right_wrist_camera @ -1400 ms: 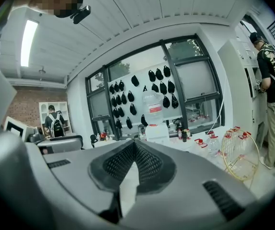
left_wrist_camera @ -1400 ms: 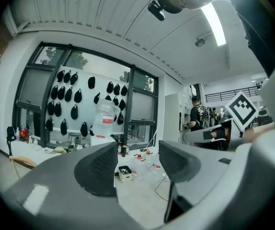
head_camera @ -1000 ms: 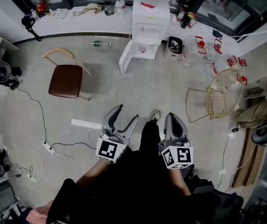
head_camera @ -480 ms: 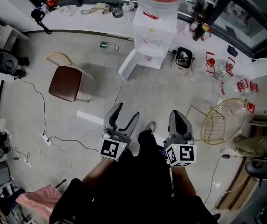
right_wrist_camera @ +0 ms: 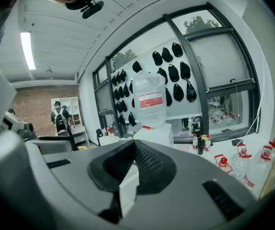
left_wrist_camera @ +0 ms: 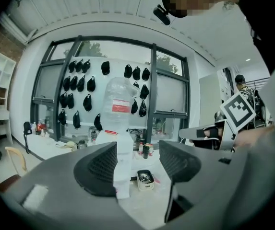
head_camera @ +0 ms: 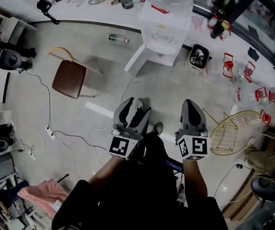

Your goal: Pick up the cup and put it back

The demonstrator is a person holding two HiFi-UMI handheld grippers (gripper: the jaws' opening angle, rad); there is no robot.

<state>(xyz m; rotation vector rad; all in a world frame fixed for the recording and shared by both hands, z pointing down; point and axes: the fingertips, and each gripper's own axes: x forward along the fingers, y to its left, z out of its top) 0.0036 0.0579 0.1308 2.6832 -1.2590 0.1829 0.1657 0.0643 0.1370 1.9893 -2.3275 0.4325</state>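
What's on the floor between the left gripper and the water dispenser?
Head view: bare floor, crossed by a thin white cable from the water dispenser; the person's shoe sits just beyond the left gripper.

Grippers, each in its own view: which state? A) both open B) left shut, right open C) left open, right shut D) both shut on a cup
C: the grey left gripper has its jaws apart, with only the distant white water dispenser showing through the gap. The grey right gripper has its pads together at the tips, gripping nothing.
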